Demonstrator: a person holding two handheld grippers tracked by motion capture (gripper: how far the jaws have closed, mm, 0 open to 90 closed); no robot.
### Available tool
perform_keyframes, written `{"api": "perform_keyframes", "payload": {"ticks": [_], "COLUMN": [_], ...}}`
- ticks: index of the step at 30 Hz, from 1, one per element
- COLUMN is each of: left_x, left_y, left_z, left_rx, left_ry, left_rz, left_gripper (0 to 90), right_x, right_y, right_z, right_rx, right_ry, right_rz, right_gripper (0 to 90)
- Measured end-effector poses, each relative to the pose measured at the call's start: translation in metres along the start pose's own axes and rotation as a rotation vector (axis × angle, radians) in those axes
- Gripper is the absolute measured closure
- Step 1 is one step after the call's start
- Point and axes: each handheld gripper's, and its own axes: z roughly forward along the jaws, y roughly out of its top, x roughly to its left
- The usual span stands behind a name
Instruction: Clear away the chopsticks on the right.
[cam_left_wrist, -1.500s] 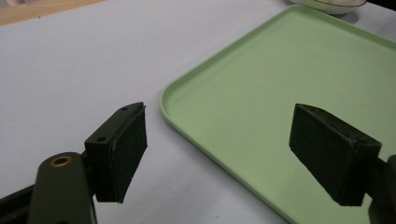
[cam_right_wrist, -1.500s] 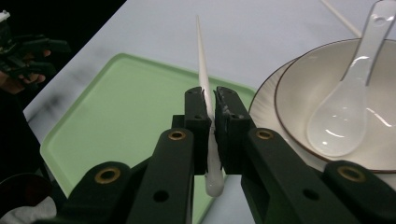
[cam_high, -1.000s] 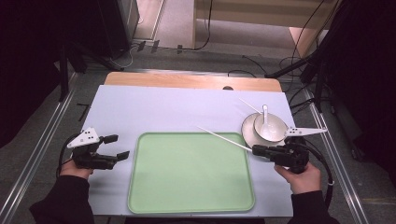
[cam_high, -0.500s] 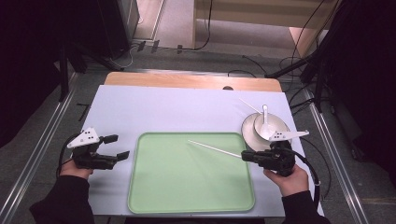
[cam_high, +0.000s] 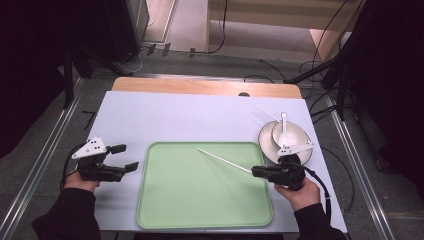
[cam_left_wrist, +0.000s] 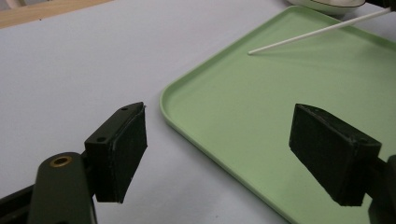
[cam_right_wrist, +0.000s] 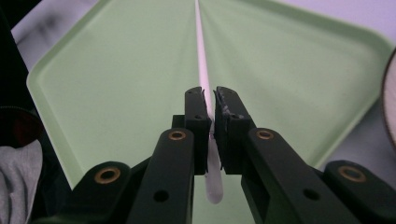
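White plastic is what you are pinching: your right gripper (cam_high: 256, 171) has its jaws pressed together on a slim white chopstick (cam_high: 225, 161), and the right gripper view shows the stick (cam_right_wrist: 201, 60) running straight out from between the pads toward twelve o'clock, with its blunt end poking back behind them. That view does not tell you where the tip ends. The high view does: the chopstick slants from the gripper toward ten o'clock over the green tray (cam_high: 200, 205), its tip above the tray's upper middle. Your left gripper view adds that the tip (cam_left_wrist: 250, 52) hangs just over the tray floor, with a faint shadow beneath it; whether it touches cannot be judged from there.

Your left gripper (cam_high: 127, 157) sits at nine o'clock of the tray, on the pale blue table cover (cam_high: 165, 115), jaws spread wide and holding nothing. Its own view shows the two black pads well apart, with the tray's near corner (cam_left_wrist: 168, 100) between them.

From above you also get what neither gripper view gives whole: a white bowl (cam_high: 290, 132) on a plate (cam_high: 265, 145) at two o'clock of the tray, a white spoon (cam_high: 284, 131) standing in it, and a second chopstick (cam_high: 265, 113) lying beside the plate at its eleven o'clock.
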Motion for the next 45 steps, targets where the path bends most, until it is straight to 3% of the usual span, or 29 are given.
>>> {"api": "perform_keyframes", "payload": {"ticks": [6,20,28,31,38,43,45], "left_x": [0.000,0.000,0.000,0.000,0.000,0.000,0.000], "left_y": [0.000,0.000,0.000,0.000,-0.001,-0.001,-0.001], "left_z": [0.000,0.001,0.002,0.001,0.000,0.000,0.000], "left_rx": [0.002,0.003,0.007,0.007,0.006,0.005,0.006], "left_ry": [0.000,-0.004,-0.005,-0.004,0.001,0.000,-0.001], "left_rz": [0.001,0.003,0.005,0.007,0.001,0.003,0.004], "left_gripper": [19.1,19.1,19.1,19.1,19.1,19.1,19.1], "right_x": [-0.006,-0.020,-0.020,-0.018,-0.011,-0.007,-0.008], "right_y": [-0.003,-0.009,-0.011,-0.011,-0.004,0.000,0.002], "right_z": [0.015,0.038,0.044,0.045,0.035,0.024,0.018], "right_rx": [0.042,0.133,0.162,0.167,0.114,0.049,0.026], "right_ry": [0.032,0.027,0.018,0.012,0.035,0.019,0.024], "right_rz": [0.009,0.018,-0.022,-0.012,-0.035,-0.059,-0.068], "right_gripper": [85.1,84.9,84.0,83.8,57.9,38.1,36.1]}}
